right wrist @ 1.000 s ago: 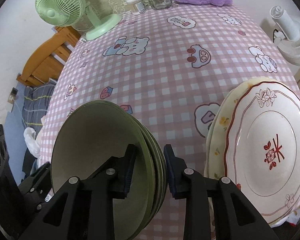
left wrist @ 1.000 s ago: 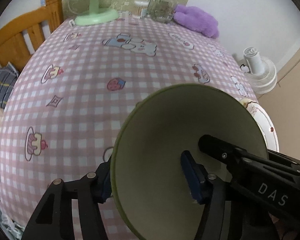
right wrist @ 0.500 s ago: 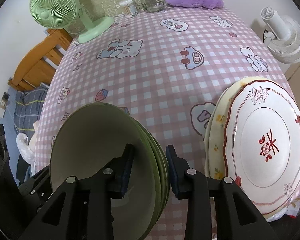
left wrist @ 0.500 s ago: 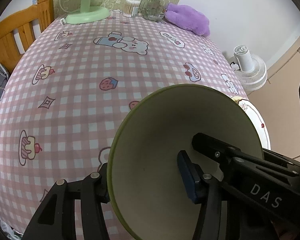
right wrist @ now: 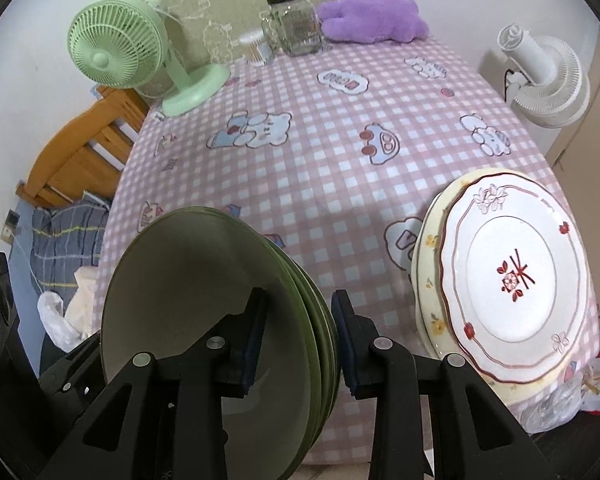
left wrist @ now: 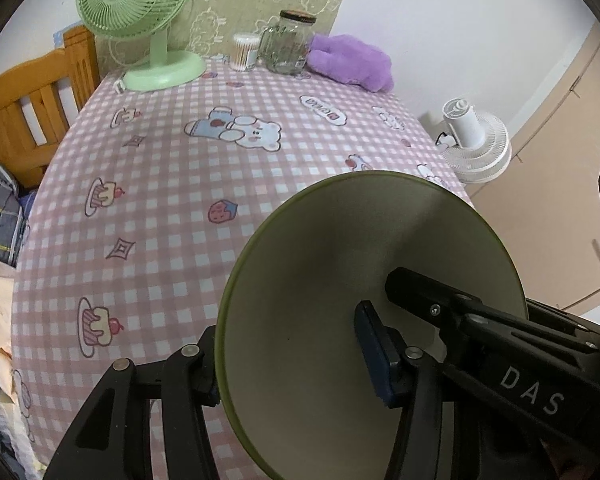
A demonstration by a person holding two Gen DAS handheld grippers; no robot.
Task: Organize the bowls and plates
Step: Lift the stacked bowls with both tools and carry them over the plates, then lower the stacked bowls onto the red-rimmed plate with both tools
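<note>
Both tools have lifted the stack of green bowls (right wrist: 204, 320) up off the pink checked worktop (right wrist: 320, 152), left tool (left wrist: 296, 364) and right tool (right wrist: 300, 344) each half open and pinching opposite rims, ready to carry it beside the plates (right wrist: 512, 276)

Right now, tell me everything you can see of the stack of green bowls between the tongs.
The stack of green bowls is several olive-green, smooth-glazed bowls nested together, with pale insides and rims fanned slightly apart. It is tilted on edge, opening toward the left of the right wrist view. The right tongs straddle its rims, one pad inside and one outside; the left tongs grip the opposite rim. It appears lifted off the pink checked tablecloth.
</note>
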